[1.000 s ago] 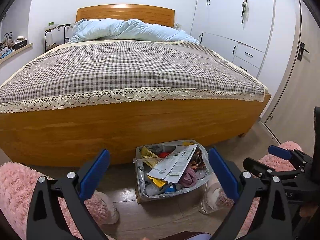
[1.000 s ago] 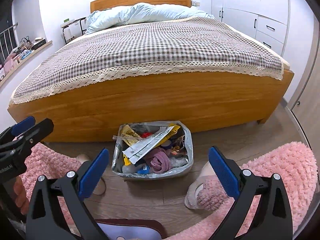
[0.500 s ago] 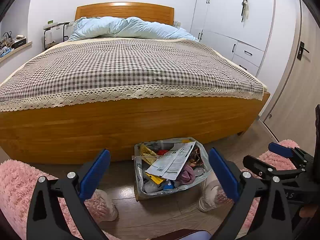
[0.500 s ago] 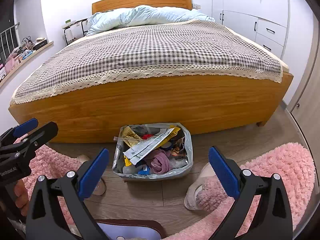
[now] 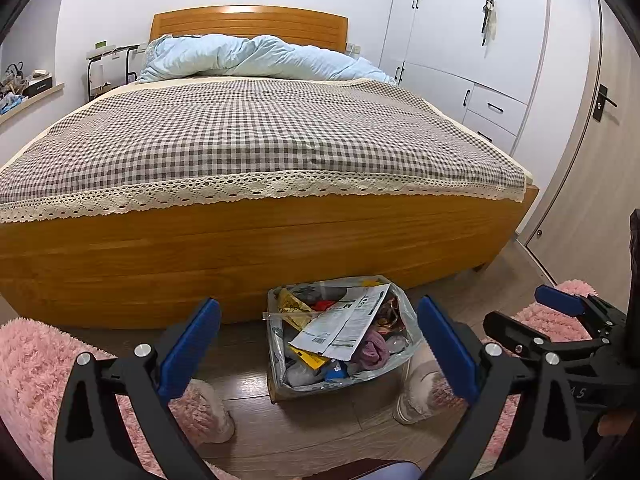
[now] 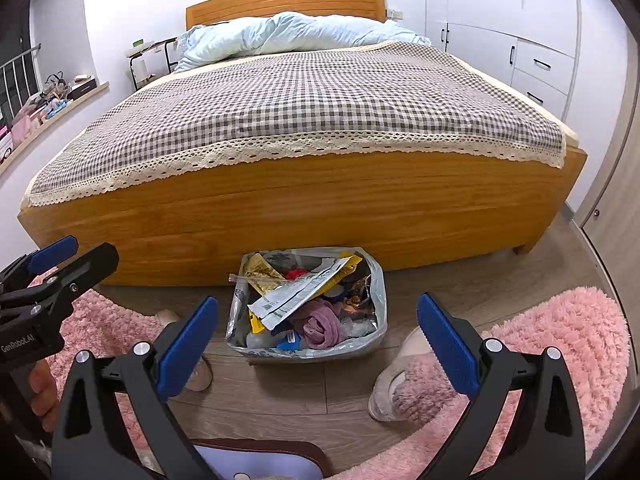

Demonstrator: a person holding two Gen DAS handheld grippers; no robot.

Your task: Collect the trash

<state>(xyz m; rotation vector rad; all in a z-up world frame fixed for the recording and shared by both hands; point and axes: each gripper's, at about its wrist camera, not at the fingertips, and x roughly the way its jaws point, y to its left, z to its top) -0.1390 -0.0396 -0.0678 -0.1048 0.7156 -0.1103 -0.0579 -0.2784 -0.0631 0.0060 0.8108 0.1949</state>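
A small bin lined with a clear plastic bag stands on the wood floor against the foot of the bed. It is full of trash: a white printed wrapper, yellow packets and a purple cloth. My left gripper is open, its blue pads spread either side of the bin and well short of it. My right gripper is open in the same way. Each gripper shows in the other's view: the right gripper and the left gripper, both holding nothing.
The wooden bed with a checked cover fills the background. A person's feet in fluffy pink slippers stand on either side of the bin, with pink fluffy fabric along both sides. White wardrobes and a door are on the right.
Both views have drifted only slightly. The bin and its trash have not moved, and both grippers stay open.
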